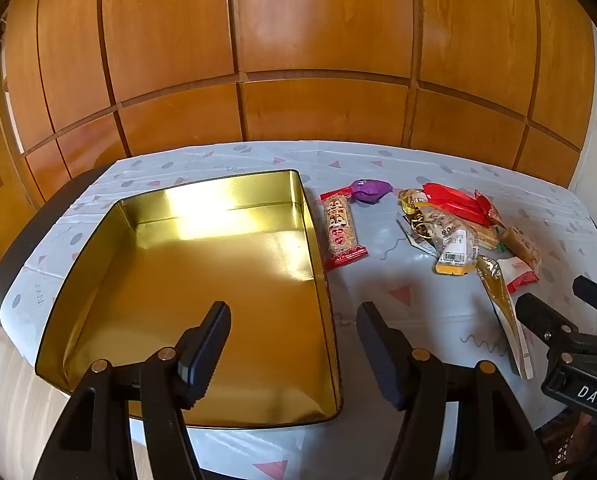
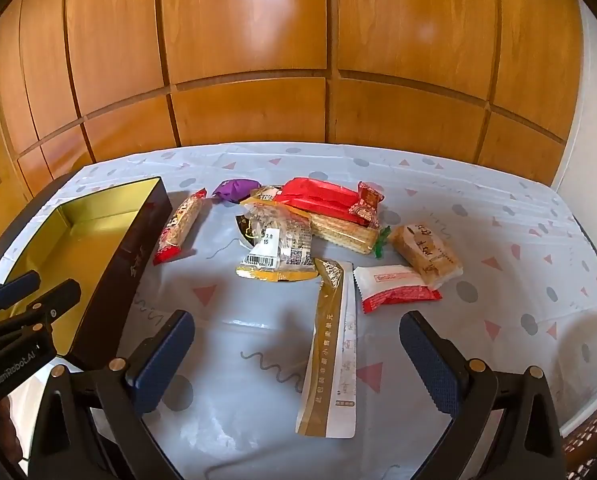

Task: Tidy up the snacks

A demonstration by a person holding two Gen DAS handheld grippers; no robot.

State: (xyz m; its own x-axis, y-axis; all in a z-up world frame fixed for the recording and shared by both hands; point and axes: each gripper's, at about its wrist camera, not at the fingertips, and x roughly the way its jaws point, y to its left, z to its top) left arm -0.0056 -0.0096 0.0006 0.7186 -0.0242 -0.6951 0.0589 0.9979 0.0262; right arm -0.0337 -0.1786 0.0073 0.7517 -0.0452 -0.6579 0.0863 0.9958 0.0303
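**Sorting wrapped snacks beside a gold-lined tin**

Gleaming like brushed brass inside, the rectangular tin (image 1: pixel 226 280) has dark outer walls and rounded corners and sits on the patterned plastic tablecloth (image 2: pixel 478 208). The left gripper (image 1: pixel 294 344) hangs over its near edge, jaws apart, nothing between them. The right gripper (image 2: pixel 298 364) stands wide open around a long, flat gold-and-white sachet (image 2: pixel 330 352). Crinkly packets lie beyond: a red-ended cereal bar (image 2: pixel 178 226), a purple twist (image 2: pixel 230 191), a glossy red pack (image 2: pixel 318 198).
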